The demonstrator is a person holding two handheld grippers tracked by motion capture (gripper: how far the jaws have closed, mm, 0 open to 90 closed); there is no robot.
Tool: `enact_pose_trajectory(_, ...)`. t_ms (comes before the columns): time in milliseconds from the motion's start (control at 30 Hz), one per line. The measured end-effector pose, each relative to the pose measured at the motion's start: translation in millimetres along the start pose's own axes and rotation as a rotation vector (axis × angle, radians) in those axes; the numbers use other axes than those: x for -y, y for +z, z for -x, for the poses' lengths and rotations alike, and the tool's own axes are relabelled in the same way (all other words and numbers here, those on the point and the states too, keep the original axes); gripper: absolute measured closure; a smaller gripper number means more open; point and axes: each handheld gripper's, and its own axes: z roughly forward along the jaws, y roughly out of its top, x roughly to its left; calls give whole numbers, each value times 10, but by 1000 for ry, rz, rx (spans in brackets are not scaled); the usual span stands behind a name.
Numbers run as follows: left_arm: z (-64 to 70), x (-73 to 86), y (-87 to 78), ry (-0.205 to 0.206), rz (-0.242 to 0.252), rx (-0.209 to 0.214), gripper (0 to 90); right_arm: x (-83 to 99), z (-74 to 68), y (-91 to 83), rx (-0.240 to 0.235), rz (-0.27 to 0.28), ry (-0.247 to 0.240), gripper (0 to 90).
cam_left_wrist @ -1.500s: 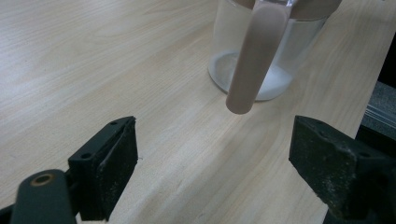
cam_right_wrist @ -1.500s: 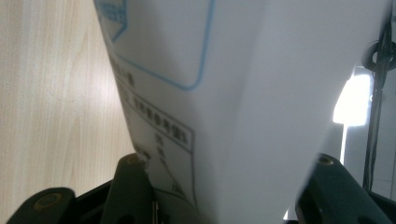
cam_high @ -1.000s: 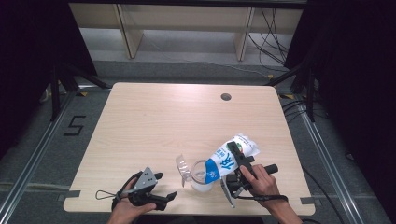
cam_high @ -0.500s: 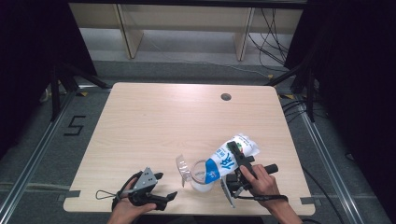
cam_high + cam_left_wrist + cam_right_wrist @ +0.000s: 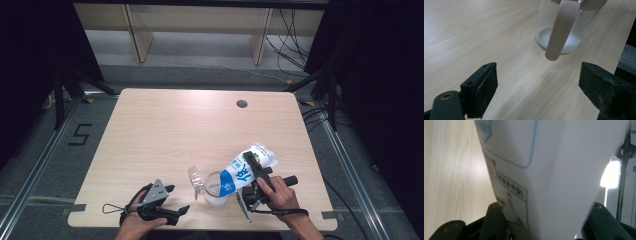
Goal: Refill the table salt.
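Observation:
A white and blue pouch (image 5: 239,172) is tilted with its lower end over a clear container (image 5: 216,194) near the table's front right. My right gripper (image 5: 250,160) is shut on the pouch, which shows white with blue print (image 5: 554,170) between the jaws (image 5: 544,220). The container (image 5: 574,30) holds a little white powder at its bottom and has a pinkish handle (image 5: 560,30) facing my left gripper. My left gripper (image 5: 177,199) rests open near the front edge, left of the container, with nothing between its jaws (image 5: 537,82).
The wooden table (image 5: 165,130) has a round cable hole (image 5: 242,104) at the back right. A clear part (image 5: 194,176) sticks out from the container's left side. Shelving and cables stand behind the table, and dark curtains hang on both sides.

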Motion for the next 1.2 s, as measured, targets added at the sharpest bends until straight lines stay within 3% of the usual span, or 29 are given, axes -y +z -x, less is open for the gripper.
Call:
enact_pose_trajectory(33, 0, 0, 0, -1, 0, 0, 152, -2, 7, 0, 2, 2, -10, 567)
enact_pose_trajectory(100, 0, 0, 0, 0, 0, 0, 152, -6, 54, -3, 7, -2, -80, 569)
enact_pose_trajectory(133, 0, 0, 0, -1, 0, 0, 152, -6, 34, -5, 3, -4, -53, 570)
enact_pose_trajectory(200, -2, 0, -2, 1, -3, -3, 152, -4, 37, -6, 7, -8, -65, 571)
enact_pose_trajectory(267, -1, 0, -1, 2, -2, -1, 152, -6, 5, 3, -2, 0, -22, 571)
enact_pose_trajectory(967, 6, 3, -1, -12, -4, -5, 152, -16, 29, -9, 0, -12, -47, 582)
enact_pose_trajectory(1000, 8, 1, -4, -12, -7, -8, 152, -11, 14, -10, 9, -10, -31, 583)
enact_pose_trajectory(1100, 5, 2, -2, -11, -4, -5, 152, -14, 33, -10, 3, -10, -53, 585)
enact_pose_trajectory(1167, 6, 3, -1, -13, -2, -6, 152, -9, 33, -3, 9, 2, -49, 586)
enact_pose_trajectory(1200, 8, 1, -5, -11, -8, -9, 152, -4, 12, -5, 8, -3, -17, 587)
